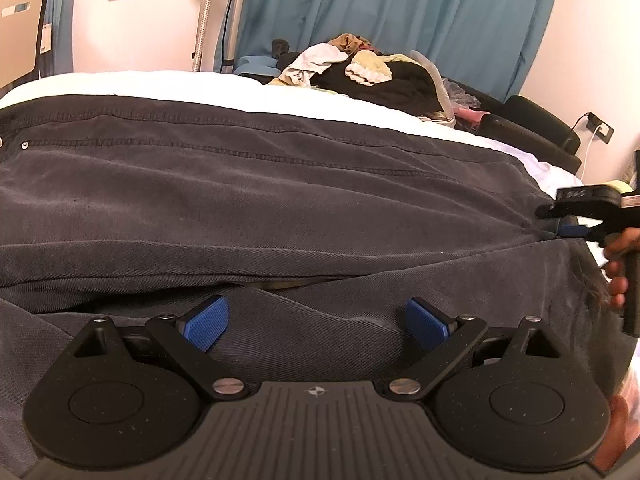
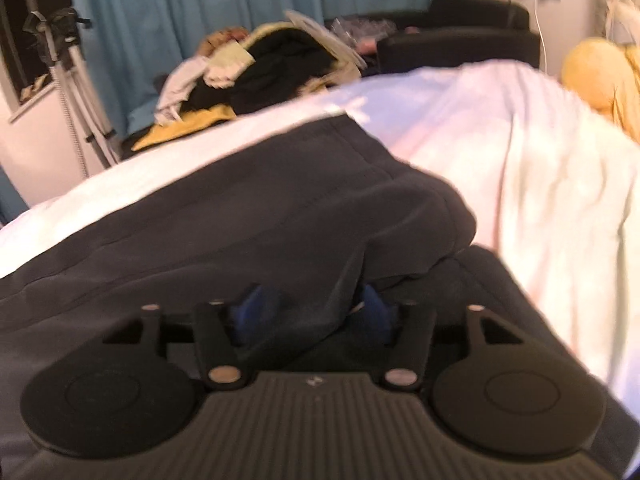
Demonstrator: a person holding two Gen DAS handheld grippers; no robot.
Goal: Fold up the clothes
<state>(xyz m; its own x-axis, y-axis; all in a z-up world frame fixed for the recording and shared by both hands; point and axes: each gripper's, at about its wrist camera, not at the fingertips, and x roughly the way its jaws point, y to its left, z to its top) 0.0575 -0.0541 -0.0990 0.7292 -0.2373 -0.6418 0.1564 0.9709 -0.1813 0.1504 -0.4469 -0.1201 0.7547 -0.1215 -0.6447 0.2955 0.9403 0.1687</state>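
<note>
A pair of dark grey trousers (image 1: pixel 280 184) lies spread across the white bed (image 1: pixel 120 84). My left gripper (image 1: pixel 316 322) is open, its blue pads apart just above the near trouser fabric, holding nothing. My right gripper (image 2: pixel 316 312) is shut on a fold of the trousers (image 2: pixel 280 208) near their hem end; the cloth bunches between its blue pads. The right gripper also shows at the right edge of the left wrist view (image 1: pixel 568 230), pinching the trouser edge.
A heap of mixed clothes (image 1: pixel 360 76) sits at the far side of the bed, also in the right wrist view (image 2: pixel 260 76). Teal curtains (image 1: pixel 400 20) hang behind. A black couch (image 1: pixel 532 124) stands far right. A yellow cushion (image 2: pixel 600 76) lies by the bed.
</note>
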